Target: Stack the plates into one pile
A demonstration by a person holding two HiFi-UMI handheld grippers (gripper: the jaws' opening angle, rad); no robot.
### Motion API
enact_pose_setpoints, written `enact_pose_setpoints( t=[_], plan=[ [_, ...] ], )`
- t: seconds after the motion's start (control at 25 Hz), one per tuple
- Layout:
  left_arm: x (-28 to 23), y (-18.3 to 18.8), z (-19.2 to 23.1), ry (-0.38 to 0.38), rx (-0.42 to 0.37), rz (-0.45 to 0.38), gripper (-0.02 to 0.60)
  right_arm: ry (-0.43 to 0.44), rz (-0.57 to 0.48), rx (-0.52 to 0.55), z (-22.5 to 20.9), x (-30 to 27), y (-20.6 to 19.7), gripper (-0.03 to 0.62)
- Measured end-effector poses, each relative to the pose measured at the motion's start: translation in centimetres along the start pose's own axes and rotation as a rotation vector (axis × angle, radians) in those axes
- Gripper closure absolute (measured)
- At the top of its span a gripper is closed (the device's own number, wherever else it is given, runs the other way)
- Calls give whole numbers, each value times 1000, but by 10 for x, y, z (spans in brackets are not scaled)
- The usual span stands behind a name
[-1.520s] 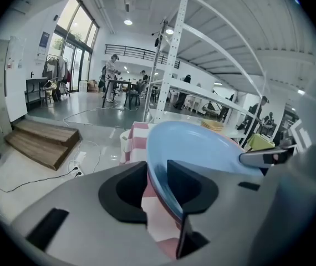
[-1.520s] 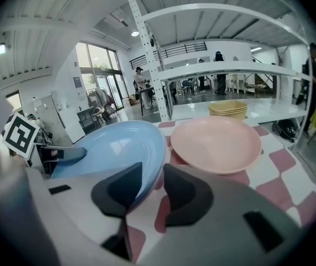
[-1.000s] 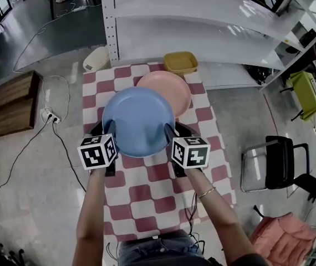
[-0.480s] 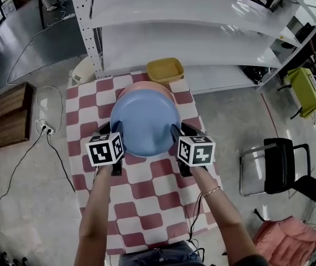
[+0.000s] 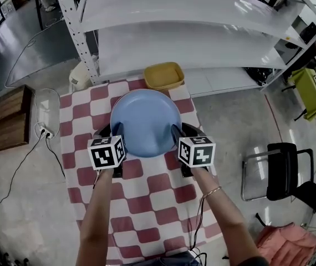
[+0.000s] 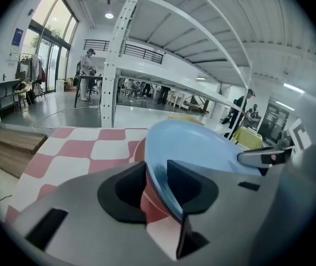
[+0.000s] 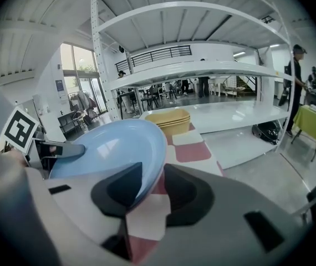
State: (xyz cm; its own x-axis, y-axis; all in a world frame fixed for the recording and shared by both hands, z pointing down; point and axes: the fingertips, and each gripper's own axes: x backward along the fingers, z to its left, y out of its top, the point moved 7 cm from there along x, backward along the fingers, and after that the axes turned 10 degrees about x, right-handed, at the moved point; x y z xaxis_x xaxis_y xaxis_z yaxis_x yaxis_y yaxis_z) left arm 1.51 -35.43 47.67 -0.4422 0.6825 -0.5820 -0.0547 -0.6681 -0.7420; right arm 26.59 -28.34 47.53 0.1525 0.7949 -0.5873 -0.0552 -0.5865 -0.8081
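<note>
Two grippers are clamping one blue plate [image 5: 145,121] between them above the red-and-white checked table [image 5: 141,204]. From the head view I am seeing the left gripper [image 5: 115,129] biting the plate's rim at about 8 o'clock and the right gripper [image 5: 176,132] biting it at about 4 o'clock, each marker cube sitting just behind its jaws. Looking along the left gripper [image 6: 157,176], I am seeing its two dark pads pressing on either face of the blue rim; the right gripper [image 7: 147,184] is doing the same on the opposite side, so both are clenched on the plate. The plate is lying nearly level, hollow side up, over the far half of the table. In the left gripper view a pink plate [image 6: 140,149] is peeking out just under the blue one's edge; I cannot tell whether the two are touching. A yellow dish [image 5: 163,75] is sitting at 12 o'clock of the blue plate, near the table's far edge. White shelving [image 5: 202,43] is standing beyond the table, and a black chair [image 5: 283,170] is standing at 3 o'clock, well apart from it.
</note>
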Motion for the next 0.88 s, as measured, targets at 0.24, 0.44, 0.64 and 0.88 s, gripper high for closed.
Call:
enact_pose_setpoints(
  t=[0.24,0.44,0.64,0.88],
  plan=[
    [-10,-3,5,13,-36,9,444,15,-21,-17,-2,-13,2,470],
    [-17,0,7,28,-61,7,431,6,-42,-2,-4,-19,6,465],
    [-20,1,9,38,-80,-8,426,1,-58,15,-4,-21,8,465],
    [-19,0,8,57,-92,-26,426,-24,-94,11,-7,-18,7,467]
  ],
)
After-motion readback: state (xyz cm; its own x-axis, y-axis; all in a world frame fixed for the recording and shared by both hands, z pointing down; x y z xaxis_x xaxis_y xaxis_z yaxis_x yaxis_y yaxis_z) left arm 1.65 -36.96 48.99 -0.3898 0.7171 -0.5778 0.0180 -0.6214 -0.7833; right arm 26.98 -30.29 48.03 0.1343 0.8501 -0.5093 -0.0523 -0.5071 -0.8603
